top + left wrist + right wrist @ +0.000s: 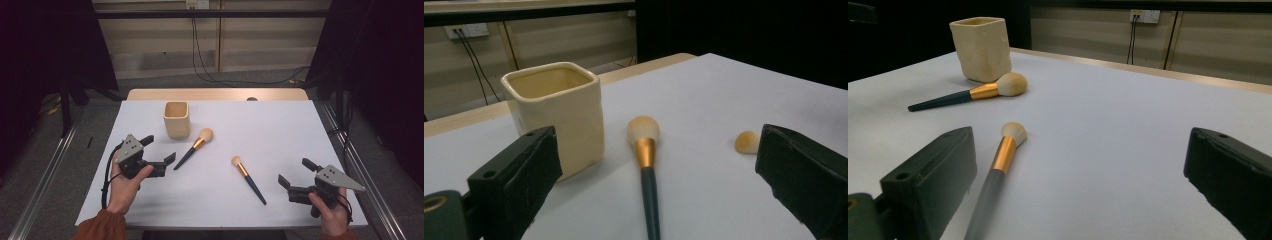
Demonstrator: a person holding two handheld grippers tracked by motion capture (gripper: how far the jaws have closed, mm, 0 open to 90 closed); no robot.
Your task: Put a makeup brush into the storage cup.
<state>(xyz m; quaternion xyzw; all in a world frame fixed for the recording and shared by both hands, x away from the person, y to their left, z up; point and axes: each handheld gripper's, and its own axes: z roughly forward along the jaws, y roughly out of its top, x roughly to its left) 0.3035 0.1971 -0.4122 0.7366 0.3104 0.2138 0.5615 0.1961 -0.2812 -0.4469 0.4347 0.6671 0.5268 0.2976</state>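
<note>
Left claw (160, 148): jaws spread wide, nothing between them; held low over the tabletop (280, 125) by the left hand (127, 182), wrist coming from the near edge, jaws pointing forward and to the right
Right claw (295, 172): jaws wide apart too, holding nothing; the right hand (331, 210) grips it at the near right corner, jaws pointing forward and to the left
Nearer brush (248, 179): lies flat on the tabletop just left of the right claw, bristles toward the far side
Farther brush (194, 148): lies flat just ahead of the left claw; its handle end is near the jaw; its bristles are near the cup
Cup (176, 119): cream, square, upright, beyond the left claw
</note>
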